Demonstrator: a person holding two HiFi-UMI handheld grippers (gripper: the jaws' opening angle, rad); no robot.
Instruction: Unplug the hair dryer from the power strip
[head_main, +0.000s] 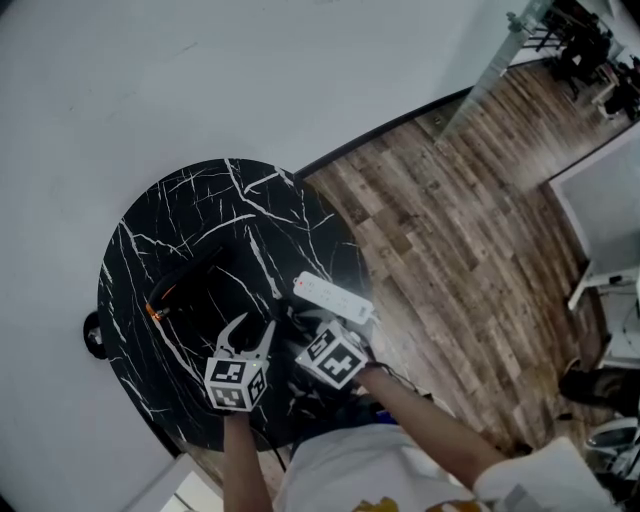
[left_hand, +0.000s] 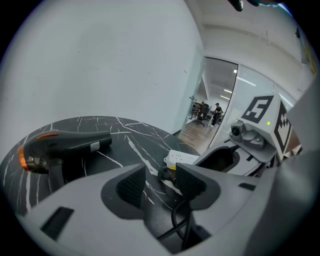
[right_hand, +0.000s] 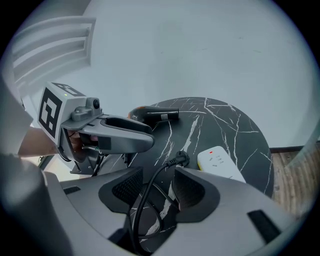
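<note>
The hair dryer (left_hand: 70, 144) is lying on its side at the far left of the round black marble worktop (head_main: 200, 200), well apart from the white power strip (right_hand: 220, 164), which is sitting near the worktop's right edge. Its black plug (right_hand: 181, 159) is resting on the worktop just beside the strip's near end and appears to be out of the sockets already. The cable (right_hand: 150, 192) is trailing back toward the person. The left gripper (left_hand: 161, 181) and the right gripper (right_hand: 159, 188) are both hovering low over that cable with their jaws standing apart. The cable is running through each gap, but the pads are pressing on nothing. The plug is looking like a small, hard moulded piece, so it is offering the firmest hold across its body. The cable is probably limp and rubbery, likely to bend and slide through the pads if it is taken instead. The strip is likely light enough to skid or lift unless it is pinned down. The head view is giving the whole layout, yet the plug is getting lost there against the dark stone. The right gripper view is showing the plug's position relative to the strip, and a red light on the strip. The left gripper view is showing the dryer's orange end and handle close up, while the plug is partly covering the strip.
</note>
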